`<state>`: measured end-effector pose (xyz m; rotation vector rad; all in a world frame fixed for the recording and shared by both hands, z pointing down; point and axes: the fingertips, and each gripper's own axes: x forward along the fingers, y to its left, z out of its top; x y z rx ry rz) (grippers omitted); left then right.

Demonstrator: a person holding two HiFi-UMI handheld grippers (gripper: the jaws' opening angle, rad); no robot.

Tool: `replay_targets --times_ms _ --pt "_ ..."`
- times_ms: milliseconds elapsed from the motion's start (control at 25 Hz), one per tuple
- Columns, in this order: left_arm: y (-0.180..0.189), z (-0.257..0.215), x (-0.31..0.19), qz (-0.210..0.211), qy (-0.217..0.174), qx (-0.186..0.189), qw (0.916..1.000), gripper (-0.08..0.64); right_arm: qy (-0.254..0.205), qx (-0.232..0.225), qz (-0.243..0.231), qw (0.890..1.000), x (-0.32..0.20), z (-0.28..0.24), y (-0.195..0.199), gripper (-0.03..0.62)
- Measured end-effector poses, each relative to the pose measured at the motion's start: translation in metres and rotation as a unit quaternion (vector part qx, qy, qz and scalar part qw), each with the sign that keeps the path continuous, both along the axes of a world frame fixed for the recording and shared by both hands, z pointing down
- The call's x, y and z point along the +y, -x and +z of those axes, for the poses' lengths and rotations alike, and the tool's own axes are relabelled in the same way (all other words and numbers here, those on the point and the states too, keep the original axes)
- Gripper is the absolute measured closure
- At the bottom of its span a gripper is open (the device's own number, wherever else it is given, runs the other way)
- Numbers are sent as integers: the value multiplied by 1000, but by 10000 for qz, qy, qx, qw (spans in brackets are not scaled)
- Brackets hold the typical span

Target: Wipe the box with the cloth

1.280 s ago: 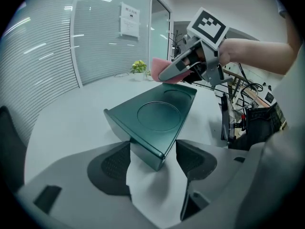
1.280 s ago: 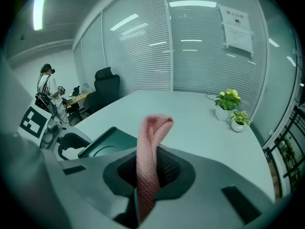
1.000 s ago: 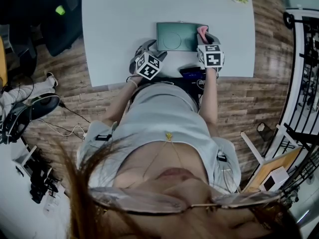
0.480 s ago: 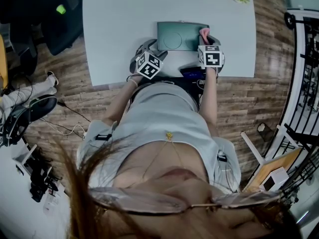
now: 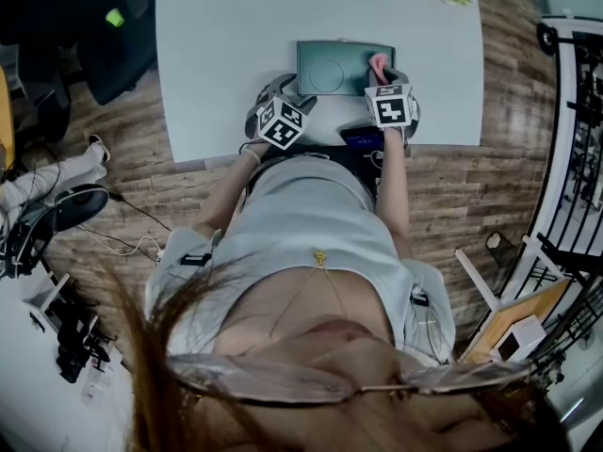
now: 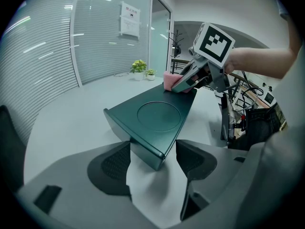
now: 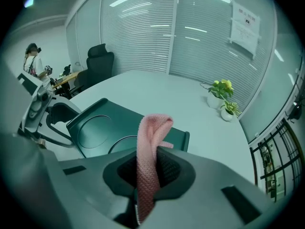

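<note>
- Box [image 5: 330, 69]: dark green, lies flat on the table [image 5: 236, 45] near its front edge, between the two grippers.
- Cloth [image 5: 379, 63]: pink, rests on the right end of the box top.
- Right gripper [image 5: 383, 75]: jaws closed tight on the cloth, with a loop of fabric standing out ahead of the pads and a tail hanging back between them.
- Change against a second ago: right gripper and cloth now sit slightly further left, drawn inward from the right edge over the box top. No shift of the box worth noting.
- Reading of that change: wiping stroke under way, running right to left. Judged early in the task, with only the right end covered and most of the top still to wipe.
- Left gripper [image 5: 290, 94]: same place as a second ago. Jaws wide apart and straddling the near left corner of the box. Left pad at or against the box side, a gap visible at the right pad, so not clamped. Likely serves as a stop against sliding while the cloth drags.
- Risk, as a judgement: with the corner only loosely bracketed, a firm stroke could rotate the box.
- Counts: one box, one cloth, two grippers, one table, two small potted plants [image 7: 219, 92] at the far side of the table.
</note>
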<state>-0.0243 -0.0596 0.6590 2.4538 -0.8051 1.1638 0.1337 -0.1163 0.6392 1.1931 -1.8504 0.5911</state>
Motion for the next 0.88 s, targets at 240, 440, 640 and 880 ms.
replay_targets --times_ms 240,440,640,880 --pt "0 1 0 -5 -4 2 10000 255 -20 32 -260 9997 0 1 13 549" --pt "0 1 1 0 8 -7 10000 255 63 -198 -198 9996 4 0 24 549" --pt "0 -1 0 -13 -3 -12 10000 255 57 -367 -298 9989 5 0 36 549" --pt "-2 0 1 -14 7 -16 10000 255 83 -470 -515 9975 9 0 52 551"
